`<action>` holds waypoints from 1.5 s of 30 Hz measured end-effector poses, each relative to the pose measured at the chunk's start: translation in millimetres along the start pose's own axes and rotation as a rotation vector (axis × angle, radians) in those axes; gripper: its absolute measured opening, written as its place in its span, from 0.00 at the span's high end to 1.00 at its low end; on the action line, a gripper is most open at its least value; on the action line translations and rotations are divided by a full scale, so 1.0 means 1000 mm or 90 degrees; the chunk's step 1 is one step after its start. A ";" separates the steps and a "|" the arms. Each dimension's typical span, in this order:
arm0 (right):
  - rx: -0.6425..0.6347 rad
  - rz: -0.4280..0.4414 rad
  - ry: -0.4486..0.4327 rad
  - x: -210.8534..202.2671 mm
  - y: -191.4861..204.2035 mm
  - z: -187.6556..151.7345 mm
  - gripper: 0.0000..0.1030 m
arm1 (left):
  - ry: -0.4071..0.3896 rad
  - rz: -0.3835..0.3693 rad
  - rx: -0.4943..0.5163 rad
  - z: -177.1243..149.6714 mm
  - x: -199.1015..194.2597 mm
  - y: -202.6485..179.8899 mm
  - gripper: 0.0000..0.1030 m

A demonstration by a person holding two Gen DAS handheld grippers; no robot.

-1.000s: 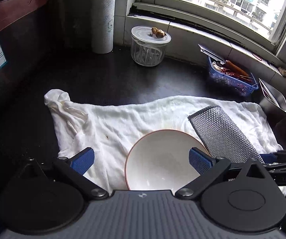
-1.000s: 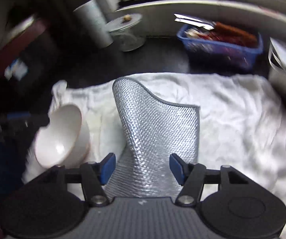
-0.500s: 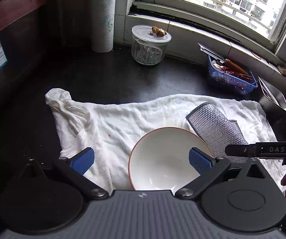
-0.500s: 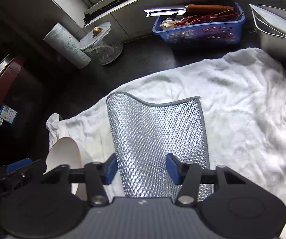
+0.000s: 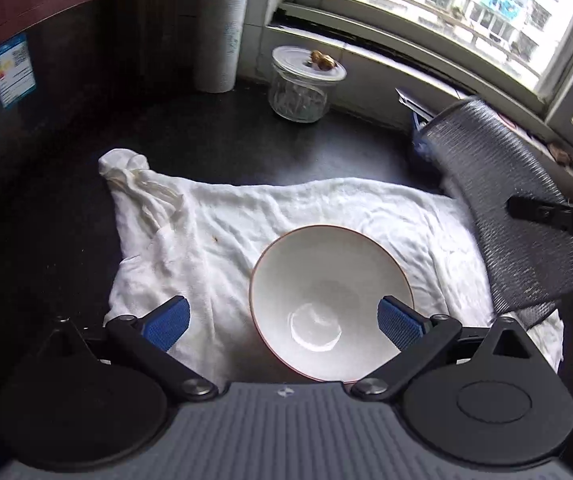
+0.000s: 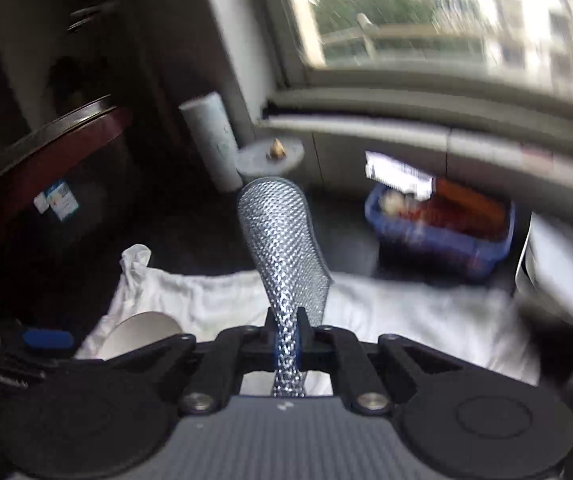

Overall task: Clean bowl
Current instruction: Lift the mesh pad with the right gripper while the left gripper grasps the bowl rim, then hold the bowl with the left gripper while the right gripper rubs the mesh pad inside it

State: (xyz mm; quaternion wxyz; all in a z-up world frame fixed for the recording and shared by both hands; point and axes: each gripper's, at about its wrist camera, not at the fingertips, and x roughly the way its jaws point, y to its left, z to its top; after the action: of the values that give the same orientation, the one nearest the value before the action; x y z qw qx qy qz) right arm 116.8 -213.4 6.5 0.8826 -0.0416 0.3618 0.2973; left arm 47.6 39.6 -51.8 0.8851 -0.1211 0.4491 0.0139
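A white bowl with a thin red rim rests tilted on a white towel, its opening facing the camera. My left gripper is open, its blue pads on either side of the bowl's near half. My right gripper is shut on a silver mesh scouring cloth and holds it lifted above the towel. The cloth also shows in the left wrist view, raised at the right of the bowl. The bowl shows at lower left in the right wrist view.
On the dark counter behind stand a paper towel roll, a glass jar with a lid, and a blue basket of utensils under the window. A dark red appliance stands at the left. A metal tray sits at right.
My right gripper closed on the scouring cloth and lifted it off the towel, up and toward the window. The bowl and left gripper have shifted only slightly.
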 end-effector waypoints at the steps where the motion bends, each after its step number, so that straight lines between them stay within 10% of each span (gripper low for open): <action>1: -0.041 0.001 0.001 0.001 0.006 0.000 0.91 | 0.005 0.000 -0.012 -0.001 0.003 0.003 0.09; 5: -0.166 -0.001 -0.006 0.009 0.030 -0.005 0.91 | 0.040 -0.005 -0.064 -0.001 0.019 0.020 0.62; 13: -0.298 0.034 -0.002 0.030 0.069 -0.009 0.91 | 0.084 -0.043 -0.103 -0.004 0.038 0.031 0.86; 34: -0.592 0.106 0.228 0.098 0.128 -0.030 0.91 | 0.165 -0.133 -0.252 -0.015 0.044 0.027 0.87; 40: -0.474 0.141 0.269 0.121 0.129 -0.038 0.91 | 0.161 -0.115 -0.220 -0.012 0.046 0.028 0.88; 45: -0.328 0.167 0.287 0.124 0.110 -0.029 0.91 | 0.141 -0.086 -0.021 0.000 0.043 0.007 0.88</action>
State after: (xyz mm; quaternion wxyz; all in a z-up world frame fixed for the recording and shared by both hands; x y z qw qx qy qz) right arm 107.5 -70.7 -81.4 0.6959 -0.2801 0.4628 0.4724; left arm 72.1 42.3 -87.5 0.8267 -0.1666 0.5349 -0.0521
